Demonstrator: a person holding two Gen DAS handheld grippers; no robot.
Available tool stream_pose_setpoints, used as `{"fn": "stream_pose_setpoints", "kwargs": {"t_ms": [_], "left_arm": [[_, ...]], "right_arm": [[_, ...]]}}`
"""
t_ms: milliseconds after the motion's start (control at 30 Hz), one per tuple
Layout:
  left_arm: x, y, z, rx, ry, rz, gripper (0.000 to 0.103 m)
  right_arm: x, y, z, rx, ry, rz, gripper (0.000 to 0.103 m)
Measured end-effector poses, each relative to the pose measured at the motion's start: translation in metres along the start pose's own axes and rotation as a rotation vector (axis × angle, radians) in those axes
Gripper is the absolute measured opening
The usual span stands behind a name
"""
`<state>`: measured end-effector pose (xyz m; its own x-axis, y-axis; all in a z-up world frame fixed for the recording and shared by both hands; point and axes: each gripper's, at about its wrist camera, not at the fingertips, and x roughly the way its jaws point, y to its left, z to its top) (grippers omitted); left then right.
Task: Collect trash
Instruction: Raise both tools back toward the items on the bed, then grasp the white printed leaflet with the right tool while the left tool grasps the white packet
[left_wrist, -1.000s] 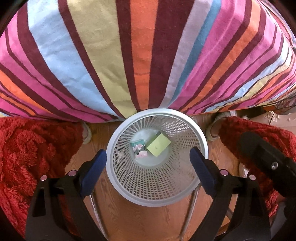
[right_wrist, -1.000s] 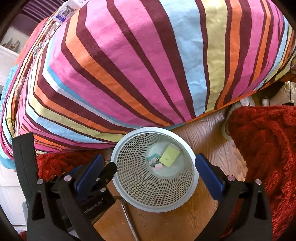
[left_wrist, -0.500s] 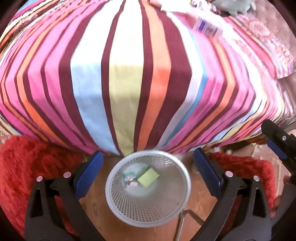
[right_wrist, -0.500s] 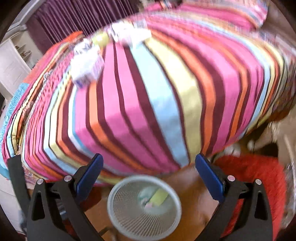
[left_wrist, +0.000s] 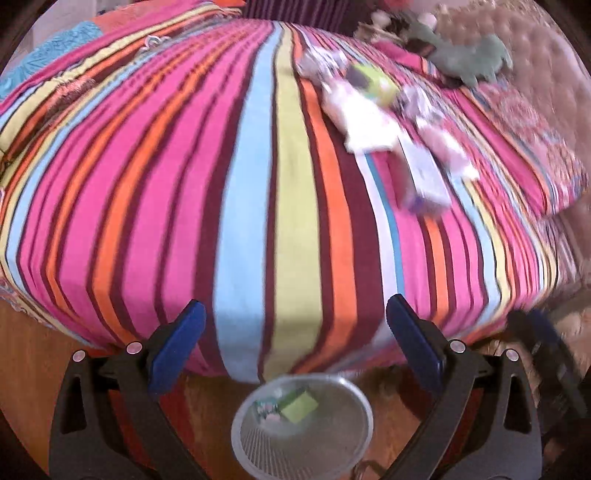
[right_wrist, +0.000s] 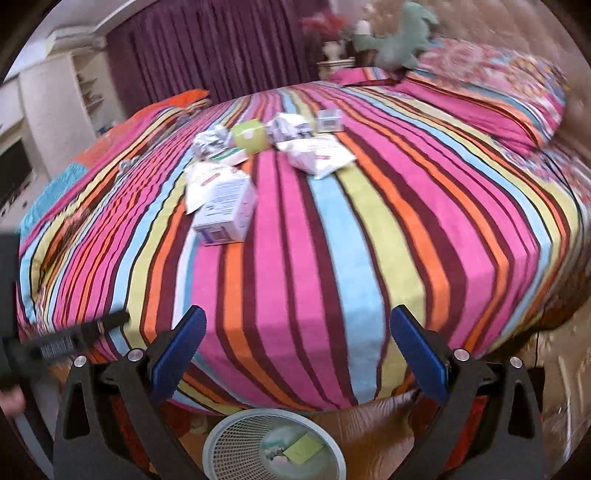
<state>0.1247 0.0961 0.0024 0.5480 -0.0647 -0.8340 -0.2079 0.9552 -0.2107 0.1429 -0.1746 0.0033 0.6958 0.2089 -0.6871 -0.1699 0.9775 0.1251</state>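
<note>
Left hand-held gripper (left_wrist: 295, 343) wide open and empty, mesh bin (left_wrist: 255, 446) below holding a yellow-green slip (left_wrist: 300, 406), blurred litter (left_wrist: 369, 125) on the striped bed (left_wrist: 184, 184)

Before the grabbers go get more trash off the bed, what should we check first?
1. Left gripper empty, jaws wide: ok.
2. Right gripper empty and open: ok.
3. Bin upright on the floor by the bed: ok.
4. Room left in the bin, only a green slip and a small packet at the bottom: ok.
5. Trash still on the bed, white box nearest: ok.
6. Is the box empty? Cannot tell.
</note>
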Motion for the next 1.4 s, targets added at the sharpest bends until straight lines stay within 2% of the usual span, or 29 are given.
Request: {"fn": "stream_pose_setpoints", "kwargs": {"t_ms": [133, 267, 400, 533, 667, 867, 1000, 1233, 1400], "left_arm": [[0.003, 0.000, 0.036, -0.022, -0.023, 0.022, 0.095], [0.009, -0.007, 0.082, -0.046, -0.031, -0.015, 0.095], [0.020, -0.021, 0.125, -0.058, -0.035, -0.061, 0.095], [0.036, -0.041, 0.157, -0.027, -0.017, -0.041, 0.095], [0.061, -0.056, 0.180, 0.016, 0.036, -0.011, 0.095], [0.092, -0.063, 0.196, 0.031, 0.116, 0.021, 0.095], [0.107, -0.069, 0.201, 0.040, 0.163, 0.015, 0.095], [0.134, -0.088, 0.203, 0.105, 0.231, 0.036, 0.095], [0.148, -0.091, 0.204, 0.144, 0.227, 0.077, 0.095]], "right_arm": [[0.011, 0.012, 0.012, -0.016, 0.008, 0.013, 0.095], [0.021, 0.030, 0.024, -0.087, -0.018, 0.008, 0.095], [0.036, 0.044, 0.029, -0.121, -0.006, 0.018, 0.095], [0.047, 0.056, 0.036, -0.156, -0.014, 0.030, 0.095], [0.059, 0.064, 0.045, -0.198, -0.031, 0.017, 0.095], [0.080, 0.070, 0.060, -0.236, -0.041, 0.001, 0.095], [0.087, 0.075, 0.062, -0.257, -0.059, -0.037, 0.095], [0.097, 0.075, 0.068, -0.267, -0.055, -0.051, 0.095], [0.111, 0.070, 0.075, -0.260, -0.019, -0.061, 0.094]]}}
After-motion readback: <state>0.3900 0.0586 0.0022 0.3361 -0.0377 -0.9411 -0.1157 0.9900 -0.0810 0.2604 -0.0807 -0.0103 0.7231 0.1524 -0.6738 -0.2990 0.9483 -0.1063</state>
